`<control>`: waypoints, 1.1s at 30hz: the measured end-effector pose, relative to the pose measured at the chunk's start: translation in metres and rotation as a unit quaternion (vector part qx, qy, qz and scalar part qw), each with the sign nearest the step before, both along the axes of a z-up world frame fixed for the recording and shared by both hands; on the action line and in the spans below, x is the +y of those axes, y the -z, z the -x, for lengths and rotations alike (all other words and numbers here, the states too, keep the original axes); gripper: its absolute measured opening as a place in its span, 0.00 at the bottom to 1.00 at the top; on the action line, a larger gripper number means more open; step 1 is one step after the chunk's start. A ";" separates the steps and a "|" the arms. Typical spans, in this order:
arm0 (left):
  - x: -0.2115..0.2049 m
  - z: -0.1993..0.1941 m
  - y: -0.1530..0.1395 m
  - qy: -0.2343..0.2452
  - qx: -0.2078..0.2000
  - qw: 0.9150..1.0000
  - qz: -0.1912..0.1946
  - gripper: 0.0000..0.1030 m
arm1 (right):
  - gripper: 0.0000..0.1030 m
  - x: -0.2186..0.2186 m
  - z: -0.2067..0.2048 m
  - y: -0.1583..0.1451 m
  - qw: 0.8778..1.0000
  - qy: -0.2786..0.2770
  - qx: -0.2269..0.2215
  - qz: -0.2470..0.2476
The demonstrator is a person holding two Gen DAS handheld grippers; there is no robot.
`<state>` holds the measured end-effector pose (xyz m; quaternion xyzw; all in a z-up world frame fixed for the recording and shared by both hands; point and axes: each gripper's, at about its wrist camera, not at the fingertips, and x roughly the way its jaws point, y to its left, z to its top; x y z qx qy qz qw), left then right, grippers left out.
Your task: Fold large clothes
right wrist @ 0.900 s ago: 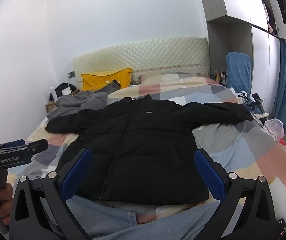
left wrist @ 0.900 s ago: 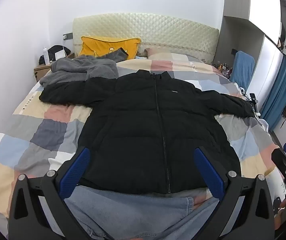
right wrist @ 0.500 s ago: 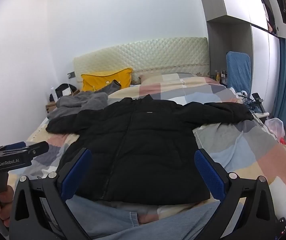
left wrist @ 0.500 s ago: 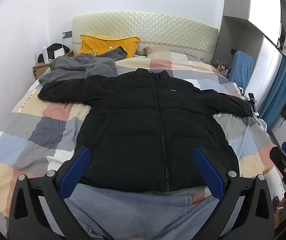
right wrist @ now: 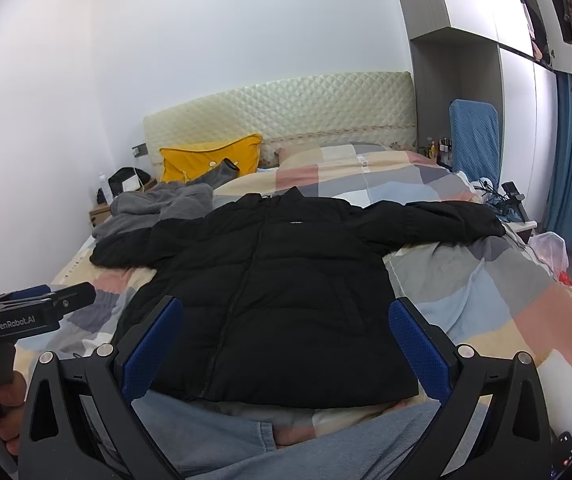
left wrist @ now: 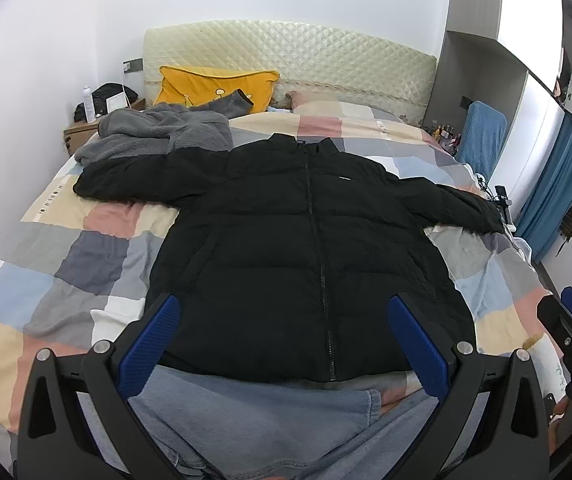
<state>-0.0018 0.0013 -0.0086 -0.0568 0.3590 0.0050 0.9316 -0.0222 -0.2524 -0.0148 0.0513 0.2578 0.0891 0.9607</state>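
A black puffer jacket lies flat, zipped, front up on the patchwork bed, both sleeves spread out to the sides; it also shows in the right wrist view. My left gripper is open and empty, held above the jacket's hem. My right gripper is open and empty too, above the hem. The left gripper shows at the left edge of the right wrist view, and the right gripper at the right edge of the left wrist view.
Light blue jeans lie at the near bed edge under the hem. A grey fleece and a yellow pillow sit near the headboard. A nightstand stands at the left, a blue chair and curtains at the right.
The left wrist view has drifted slightly, so the jacket sits a little lower and closer. The right gripper has barely moved. Both grippers stay open.
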 end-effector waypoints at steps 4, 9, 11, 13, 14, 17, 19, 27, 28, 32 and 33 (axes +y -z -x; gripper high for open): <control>-0.001 0.000 -0.002 0.000 0.000 1.000 0.000 1.00 | 1.00 -0.001 -0.001 0.000 1.000 0.000 0.000 -0.001; 0.000 0.000 -0.002 0.002 0.001 1.000 0.001 1.00 | 1.00 -0.002 0.000 0.001 1.000 0.001 0.002 -0.002; 0.000 0.001 -0.003 0.003 0.001 1.000 0.002 1.00 | 1.00 -0.002 0.001 0.001 1.000 0.002 0.000 -0.002; -0.001 0.001 -0.005 0.003 0.001 1.000 0.003 1.00 | 1.00 -0.003 0.000 0.001 1.000 0.002 0.000 -0.002; -0.001 0.001 -0.005 0.003 0.002 1.000 0.003 1.00 | 1.00 -0.003 0.000 0.001 1.000 0.002 0.000 -0.002; -0.003 0.002 -0.005 0.005 0.002 1.000 0.001 1.00 | 1.00 -0.003 0.001 0.001 1.000 0.001 0.001 -0.003; -0.004 0.002 -0.006 0.006 0.001 1.000 -0.001 1.00 | 1.00 -0.003 0.001 0.002 1.000 0.002 0.000 -0.002; -0.005 0.001 -0.006 0.005 0.003 1.000 0.001 1.00 | 1.00 -0.002 0.001 0.001 1.000 0.002 0.002 -0.003; -0.005 0.001 -0.005 0.005 0.002 1.000 0.002 1.00 | 1.00 -0.002 0.001 0.001 1.000 0.002 0.002 -0.003; -0.005 0.001 -0.006 0.006 0.003 1.000 0.002 1.00 | 1.00 -0.003 0.001 0.002 1.000 0.003 0.002 -0.002; -0.005 0.002 -0.006 0.007 0.003 1.000 0.001 1.00 | 1.00 -0.002 0.001 0.002 1.000 0.003 0.002 -0.002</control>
